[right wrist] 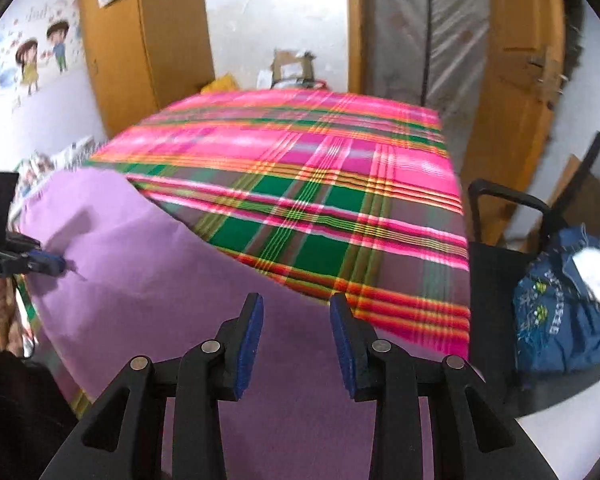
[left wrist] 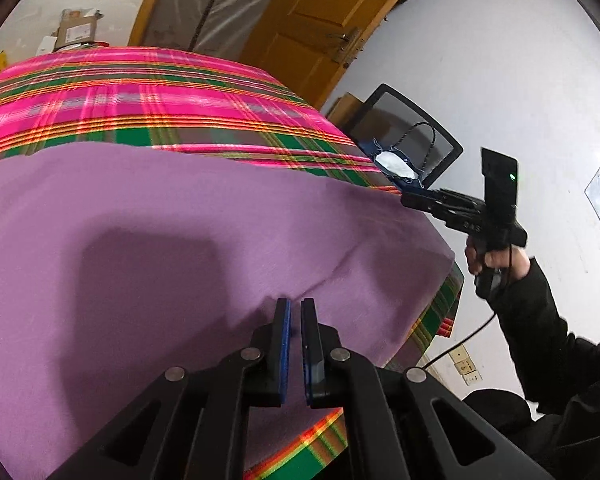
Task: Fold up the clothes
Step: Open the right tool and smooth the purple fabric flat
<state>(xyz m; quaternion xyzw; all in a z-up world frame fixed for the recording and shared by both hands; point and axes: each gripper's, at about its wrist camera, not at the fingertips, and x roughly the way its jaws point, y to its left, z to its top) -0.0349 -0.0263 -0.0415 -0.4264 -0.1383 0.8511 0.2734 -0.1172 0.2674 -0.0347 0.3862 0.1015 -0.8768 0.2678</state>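
Left gripper (left wrist: 296, 312): jaws pressed nearly together, low over the flat lilac cloth garment (left wrist: 160, 240) at its near edge; whether they nip fabric, cannot tell. Right gripper (right wrist: 296, 312): jaws spread, empty, above the garment's right part. Garment covers the near worktop, long axis left-right; pink-green plaid tablecloth (right wrist: 320, 152) bare beyond.

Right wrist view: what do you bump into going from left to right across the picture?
Left tongs → purple cloth → plaid blanket → black chair → blue bag.
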